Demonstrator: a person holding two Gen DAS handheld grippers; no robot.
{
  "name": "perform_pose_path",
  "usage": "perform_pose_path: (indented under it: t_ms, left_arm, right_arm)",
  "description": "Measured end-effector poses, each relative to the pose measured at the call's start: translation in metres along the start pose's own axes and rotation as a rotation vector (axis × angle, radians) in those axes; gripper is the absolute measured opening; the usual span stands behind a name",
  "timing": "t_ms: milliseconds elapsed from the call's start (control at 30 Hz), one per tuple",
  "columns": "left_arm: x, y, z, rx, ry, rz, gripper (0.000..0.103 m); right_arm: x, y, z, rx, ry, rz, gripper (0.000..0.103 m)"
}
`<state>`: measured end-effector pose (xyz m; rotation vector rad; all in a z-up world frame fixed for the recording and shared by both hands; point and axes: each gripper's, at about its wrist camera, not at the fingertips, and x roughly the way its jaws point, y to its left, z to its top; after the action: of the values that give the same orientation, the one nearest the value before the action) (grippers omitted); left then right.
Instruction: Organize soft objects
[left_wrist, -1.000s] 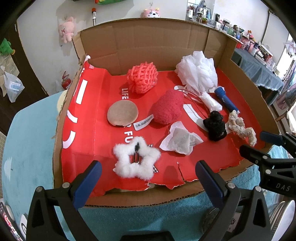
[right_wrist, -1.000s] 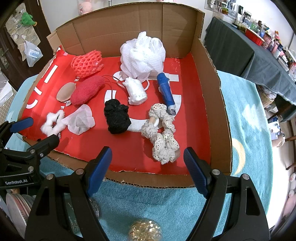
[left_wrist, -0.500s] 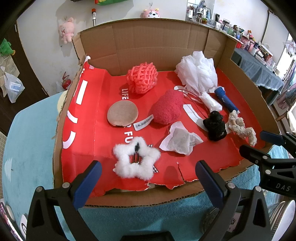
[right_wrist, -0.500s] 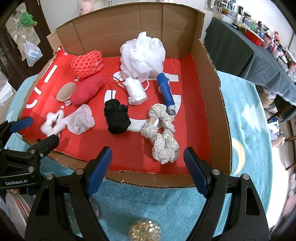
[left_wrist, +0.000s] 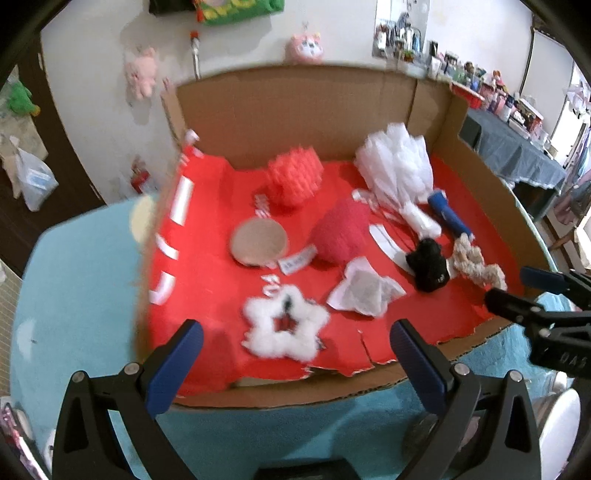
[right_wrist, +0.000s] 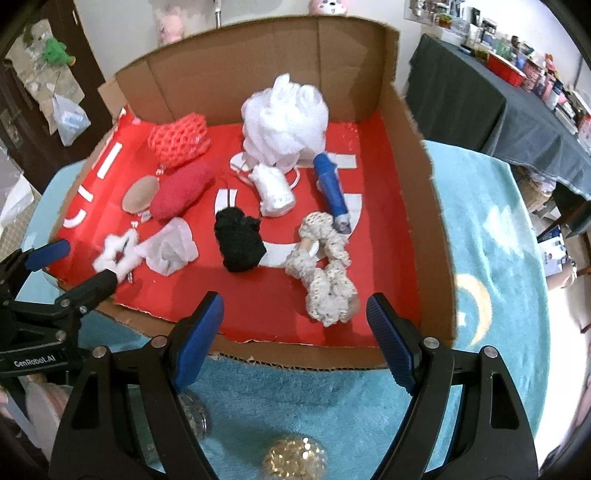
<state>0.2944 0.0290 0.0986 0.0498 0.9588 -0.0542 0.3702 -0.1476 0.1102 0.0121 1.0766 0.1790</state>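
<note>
Your left gripper (left_wrist: 291, 363) is wide open and holds nothing; it hovers at the near edge of the cardboard box (left_wrist: 295, 107), and the white fluffy star (left_wrist: 284, 325) lies just ahead of it, between the two fingers in the view. A little further ahead and to the right of it you have the crumpled white bag (left_wrist: 364, 291), then the red plush piece (left_wrist: 341, 234) and the round beige pad (left_wrist: 258, 242) behind. Your right gripper (right_wrist: 295, 339) is also wide open and empty, at the same near edge but more to the right. Straight ahead of it lies the beige crochet rope (right_wrist: 325, 266), with the blue tube (right_wrist: 332, 188) behind it, touching its far end. The black woolly lump (right_wrist: 238, 240) lies ahead to its left. At the far wall sit the white mesh puff (right_wrist: 284, 118) and the orange net ball (right_wrist: 177, 140). The box stands on a turquoise cloth (right_wrist: 480, 229).
</note>
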Motion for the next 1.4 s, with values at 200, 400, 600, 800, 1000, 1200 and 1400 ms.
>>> perform_pose_path:
  t_ms: [200, 400, 600, 800, 1000, 1200, 1400]
  left_arm:
    - [-0.057, 0.023, -0.007, -0.071, -0.132, 0.011, 0.103]
    - [-0.111, 0.015, -0.043, -0.053, -0.242, -0.027, 0.103]
    - [-0.141, -0.006, -0.102, -0.027, -0.320, -0.080, 0.103]
    - [-0.130, -0.024, -0.144, -0.028, -0.316, -0.101, 0.103]
    - [-0.087, -0.036, -0.171, -0.020, -0.211, -0.101, 0.103]
    - [-0.054, -0.039, -0.189, -0.028, -0.128, -0.058, 0.103]
    - [-0.042, -0.042, -0.196, -0.015, -0.086, -0.005, 0.103]
  right_arm:
    - [-0.051, -0.006, -0.004, 0.020, -0.112, -0.008, 0.079]
    - [-0.118, 0.000, -0.038, 0.003, -0.268, 0.001, 0.080]
    - [-0.159, 0.019, -0.102, -0.067, -0.403, -0.019, 0.096]
    - [-0.140, 0.029, -0.156, -0.064, -0.389, -0.016, 0.096]
    - [-0.100, 0.026, -0.189, -0.035, -0.323, -0.037, 0.096]
    - [-0.060, 0.018, -0.207, -0.009, -0.237, -0.039, 0.096]
    - [-0.040, 0.013, -0.217, -0.015, -0.210, -0.080, 0.096]
